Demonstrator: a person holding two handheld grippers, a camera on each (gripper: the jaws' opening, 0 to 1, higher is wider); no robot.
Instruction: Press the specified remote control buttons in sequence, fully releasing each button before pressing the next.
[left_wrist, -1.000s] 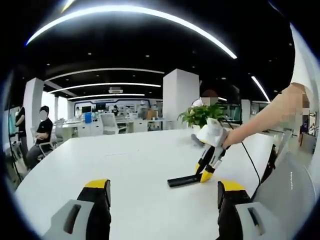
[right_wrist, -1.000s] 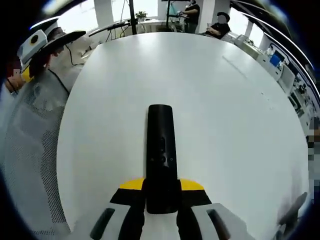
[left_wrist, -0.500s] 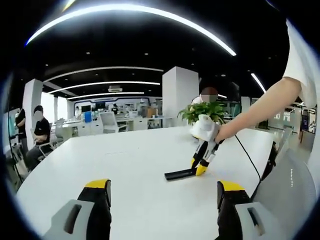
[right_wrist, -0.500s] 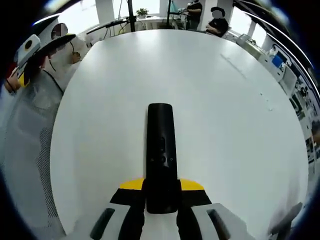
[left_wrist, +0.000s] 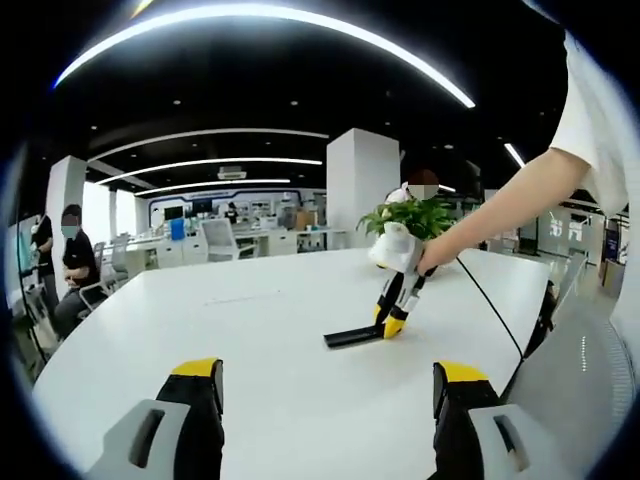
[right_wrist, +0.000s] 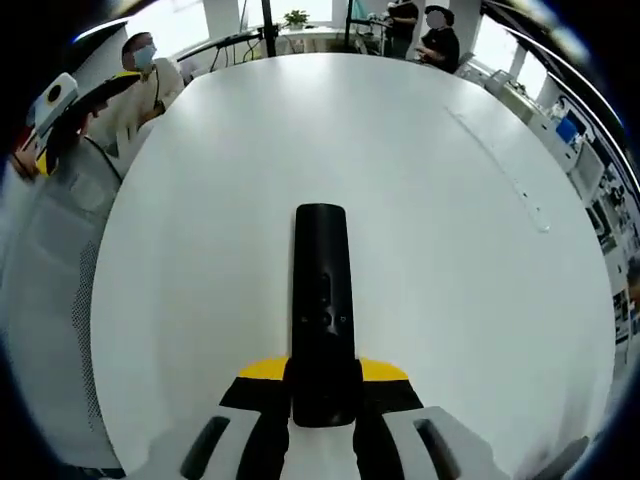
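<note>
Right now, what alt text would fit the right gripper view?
The right tool, with yellow-tipped black jaws, is shut on a black remote control that points away over a white table. People sit at the far edge.

Broad white counter (left_wrist: 250, 330), leafy green potted plant (left_wrist: 412, 216) at its far edge, white pillar (left_wrist: 361, 195) behind, seated person (left_wrist: 68, 280) off to one side, grey mesh chair (right_wrist: 45, 290) alongside.

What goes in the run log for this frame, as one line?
right gripper: shut on remote control, held over white table | left gripper: open, empty, low over table | buttons: none being pressed
</note>
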